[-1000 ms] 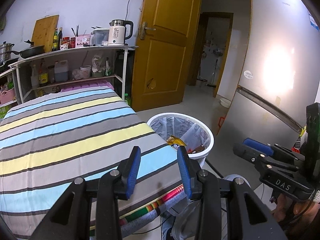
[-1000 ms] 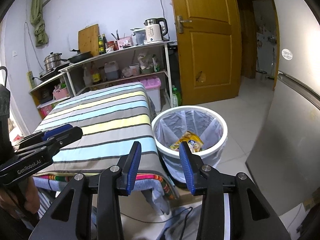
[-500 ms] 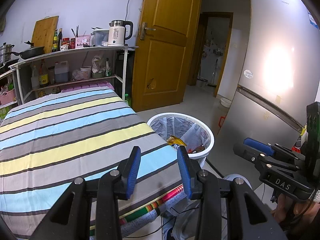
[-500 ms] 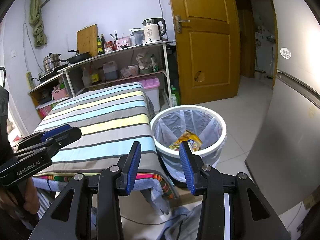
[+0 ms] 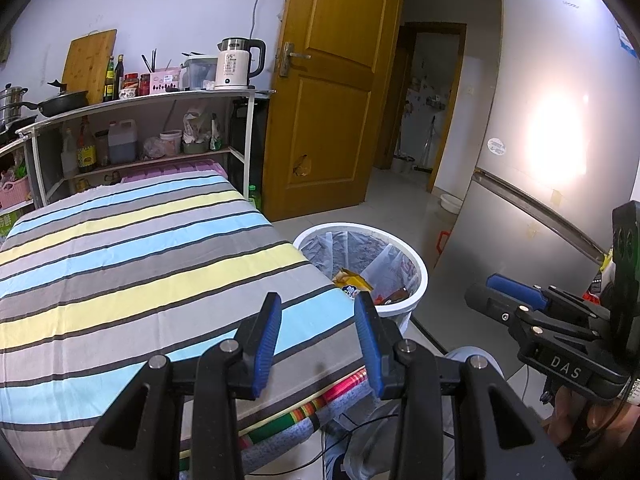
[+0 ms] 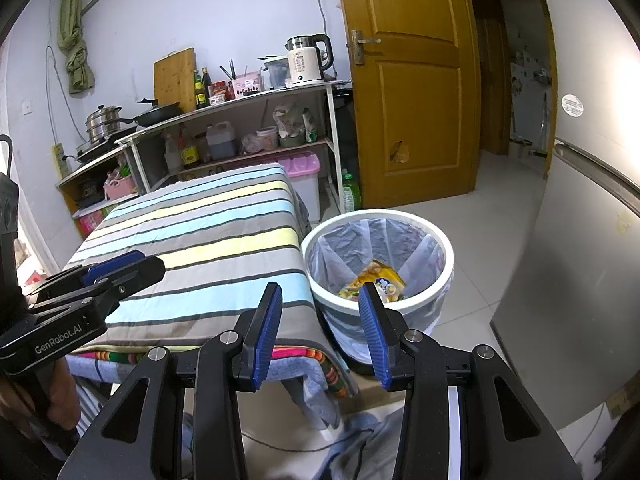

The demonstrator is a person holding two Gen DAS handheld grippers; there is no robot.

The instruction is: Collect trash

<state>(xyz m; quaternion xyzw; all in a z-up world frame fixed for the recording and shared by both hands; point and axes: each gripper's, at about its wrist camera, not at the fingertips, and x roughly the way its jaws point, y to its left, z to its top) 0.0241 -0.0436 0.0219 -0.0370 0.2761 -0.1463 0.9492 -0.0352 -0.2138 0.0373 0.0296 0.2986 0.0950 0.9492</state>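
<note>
A white trash bin lined with a clear bag stands on the floor at the right end of the striped table. Yellow snack wrappers lie inside it, and the bin also shows in the left wrist view with wrappers in it. My left gripper hovers open over the table's near right corner, nothing between its blue pads. My right gripper is open and empty too, held over the table's edge beside the bin. Each gripper shows in the other's view, the right gripper at right, the left gripper at left.
A striped cloth covers the table. Behind it stands a shelf unit with a kettle, bottles and pans. A wooden door is at the back. A silver fridge fills the right side. Grey cloth and cables lie on the floor below.
</note>
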